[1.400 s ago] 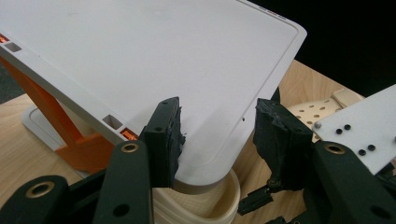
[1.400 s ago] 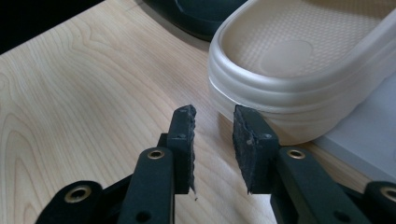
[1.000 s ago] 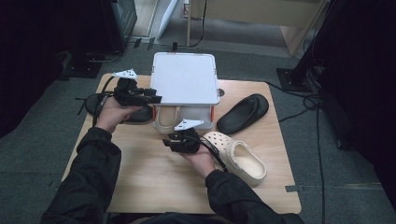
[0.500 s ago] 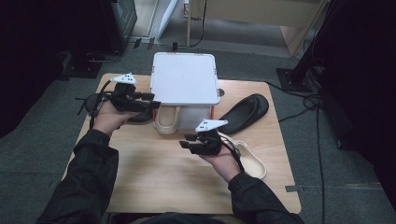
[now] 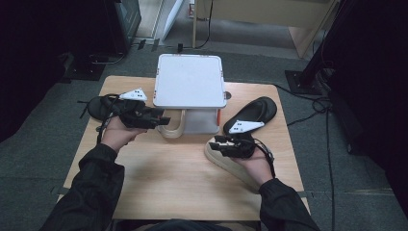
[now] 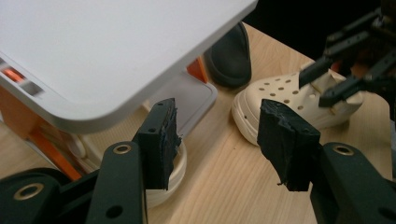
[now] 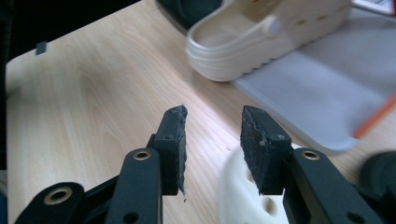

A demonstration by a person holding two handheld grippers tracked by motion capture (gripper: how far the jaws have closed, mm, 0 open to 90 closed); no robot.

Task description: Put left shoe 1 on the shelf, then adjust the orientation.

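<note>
Spreading apart with nothing between them, the fingers of the right gripper (image 5: pixel 217 143) have just been opening a little more. They hang right over the front end of a cream clog (image 5: pixel 226 161) that lies on the tabletop (image 5: pixel 163 178) near the person's right hand (image 5: pixel 252 161). In the right gripper view, the holed toe of this clog (image 7: pixel 243 196) sits just under the fingers (image 7: pixel 173 144), and no pad presses on it.

The left gripper (image 5: pixel 166 119) has its fingers spread wide too, and they hold nothing. They have just been opening. They point at a second cream clog (image 5: pixel 174 126), which is tucked under a white raised shelf (image 5: pixel 190 79). In the left gripper view, one finger (image 6: pixel 161 140) is in front of that clog's rounded edge (image 6: pixel 175 175). I cannot tell if it touches it. The other finger (image 6: pixel 285 140) is over bare wood.

The white shelf stands at the back middle of the tabletop, on a flat white base (image 7: pixel 308 98) with orange legs (image 5: pixel 219 117). A black sandal (image 5: pixel 250 114) lies to the right of the shelf, just behind the right gripper. Another dark shoe (image 5: pixel 98 107) lies at the left edge of the tabletop, behind the left hand (image 5: pixel 120 137). Both sleeves are black.
</note>
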